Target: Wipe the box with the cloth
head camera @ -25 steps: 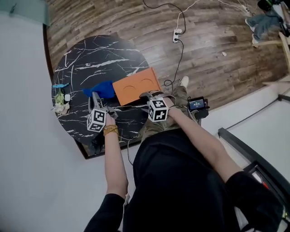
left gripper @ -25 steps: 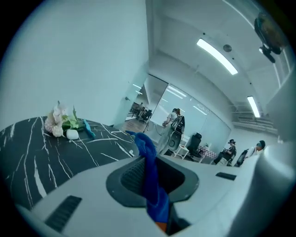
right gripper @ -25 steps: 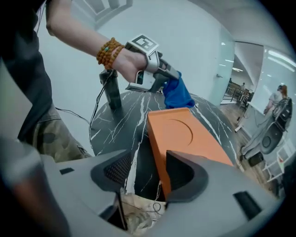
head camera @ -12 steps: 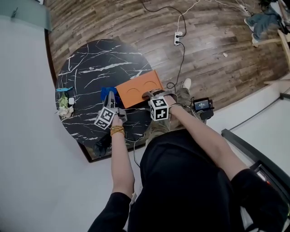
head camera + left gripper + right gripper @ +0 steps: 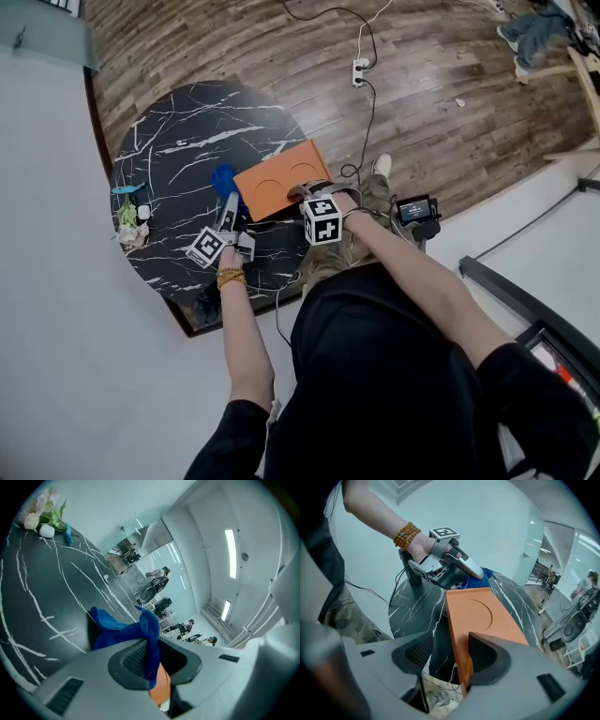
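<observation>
1. Right gripper (image 5: pixel 452 656): fingers apart. The near corner of the orange box (image 5: pixel 281 176) stands between them. One finger lies over the box top. The other stands clear of the box's side wall, with dark worktop (image 5: pixel 183 127) visible in the gap.

2. Left gripper (image 5: pixel 229 200): fingers closed on a fold of the blue cloth (image 5: pixel 124 632). The rest of the cloth bunches ahead of the fingers on the worktop, at the left end of the box. Contact between cloth and box cannot be confirmed.

3. Box: lies flat, set diagonally, on the side of the worktop nearest the person. Two shallow round recesses mark its top face. In the head view its right end reaches the worktop rim.

4. Worktop: round, black, with white veining. A wide stretch of bare surface runs from the box and cloth to the far rim and gives open room for moving. A small bunch of flowers (image 5: pixel 44 508), with a white object and a blue object beside it, sits at the left rim, well apart from the cloth.

5. Surroundings: a wood plank floor (image 5: pixel 441 103) lies beyond the worktop. A power strip (image 5: pixel 359 70) rests on it, with cables trailing toward the worktop. In the left gripper view the far room shows glass partitions, ceiling light strips and distant people.
</observation>
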Demonstrator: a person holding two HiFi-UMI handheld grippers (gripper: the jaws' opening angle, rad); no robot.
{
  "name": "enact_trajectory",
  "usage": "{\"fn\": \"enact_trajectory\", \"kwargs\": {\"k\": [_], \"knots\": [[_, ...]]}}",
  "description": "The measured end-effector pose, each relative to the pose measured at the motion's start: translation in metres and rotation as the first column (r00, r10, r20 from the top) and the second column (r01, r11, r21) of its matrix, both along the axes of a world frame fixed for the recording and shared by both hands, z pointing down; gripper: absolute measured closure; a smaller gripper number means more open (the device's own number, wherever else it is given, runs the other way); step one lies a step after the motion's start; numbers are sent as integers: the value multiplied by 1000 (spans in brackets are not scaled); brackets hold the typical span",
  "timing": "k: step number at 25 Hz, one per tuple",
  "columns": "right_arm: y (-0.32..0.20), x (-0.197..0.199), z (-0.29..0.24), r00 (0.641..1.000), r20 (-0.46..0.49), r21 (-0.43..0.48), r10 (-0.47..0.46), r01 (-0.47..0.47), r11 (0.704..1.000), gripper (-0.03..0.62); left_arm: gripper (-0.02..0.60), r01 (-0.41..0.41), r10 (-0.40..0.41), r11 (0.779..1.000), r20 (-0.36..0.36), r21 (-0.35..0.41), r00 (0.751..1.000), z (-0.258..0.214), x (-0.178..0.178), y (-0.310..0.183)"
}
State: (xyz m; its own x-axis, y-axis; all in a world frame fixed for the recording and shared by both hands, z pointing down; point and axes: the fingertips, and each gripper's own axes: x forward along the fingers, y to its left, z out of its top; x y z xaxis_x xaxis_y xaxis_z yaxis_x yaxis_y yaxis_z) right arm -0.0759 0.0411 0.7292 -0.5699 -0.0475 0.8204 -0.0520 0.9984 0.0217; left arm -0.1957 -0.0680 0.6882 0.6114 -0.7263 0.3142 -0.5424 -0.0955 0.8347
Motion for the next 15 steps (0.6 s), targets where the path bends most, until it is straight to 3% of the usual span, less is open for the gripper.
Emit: {"fn": "enact_trajectory", "kwargs": {"k": [6,10,12,13,15], "knots": [[-2,0,0,1000,10,-1,11,-11,1000,384,525,17,-22,998,-95,-54,995,0,9,32],[-3,-1,0,1000,12,1,14,-14,1000,384,525,32,-59,992,-225,-124,973,-1,19,57],[-3,-1,-1,1000,9,-4,14,-14,1000,384,525,-5,-17,991,-167,-130,986,2,19,71],[-3,0,-1,1000,8,-8,12,-12,1000,384,525,-47,36,992,-90,-119,995,4,16,78],[0,0,-2,1000,16,-24,6,-6,1000,384,525,-163,168,982,45,-97,985,5,18,96]]}}
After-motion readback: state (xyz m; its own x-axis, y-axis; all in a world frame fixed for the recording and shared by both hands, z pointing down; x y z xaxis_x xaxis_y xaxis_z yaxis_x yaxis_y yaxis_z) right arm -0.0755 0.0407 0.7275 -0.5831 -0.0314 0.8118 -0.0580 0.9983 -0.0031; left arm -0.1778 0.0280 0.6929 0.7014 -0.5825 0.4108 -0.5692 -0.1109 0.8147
